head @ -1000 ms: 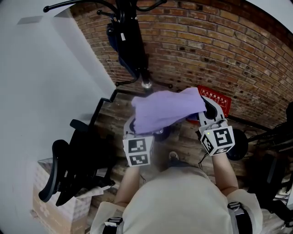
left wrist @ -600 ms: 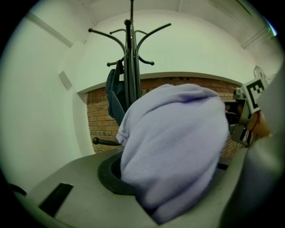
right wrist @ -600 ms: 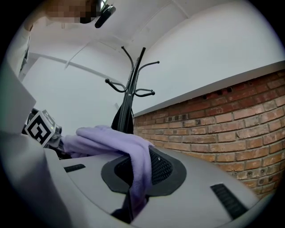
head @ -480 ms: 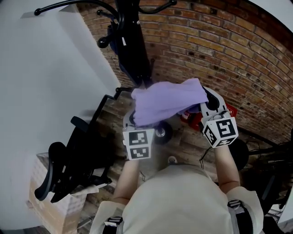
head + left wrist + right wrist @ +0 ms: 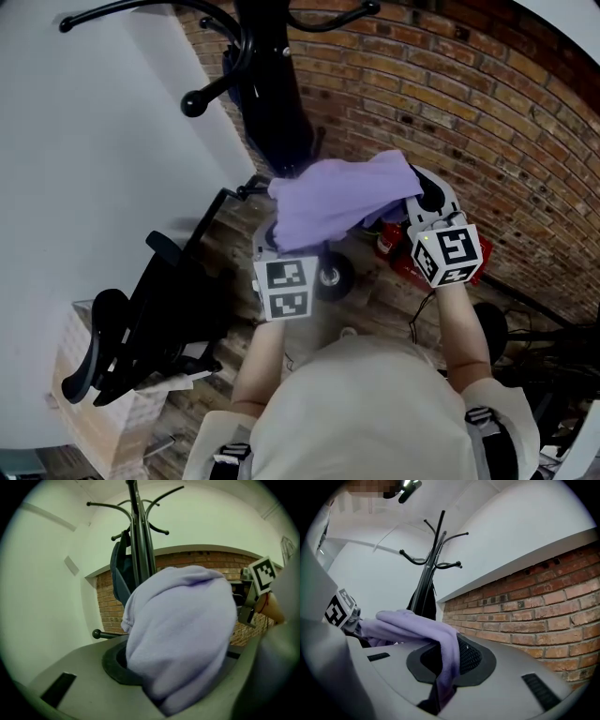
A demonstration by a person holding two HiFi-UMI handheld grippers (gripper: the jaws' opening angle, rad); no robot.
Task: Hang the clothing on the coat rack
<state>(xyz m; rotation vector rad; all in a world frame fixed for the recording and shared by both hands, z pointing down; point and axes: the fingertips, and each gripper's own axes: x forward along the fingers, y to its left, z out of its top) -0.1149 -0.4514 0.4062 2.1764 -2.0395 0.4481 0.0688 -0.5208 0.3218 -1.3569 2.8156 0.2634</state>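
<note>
Left gripper, right gripper both clamp garment; right bite thin, I fear slip at hook.

My head camera looks steeply down from overhead, with the soft lilac cloth garment near below it. Each of the 2 gripper cameras sits just behind that garment, tilted upward along its jaws. All 3 views share the tall black metal coat rack and the red brick wall farther off.
</note>
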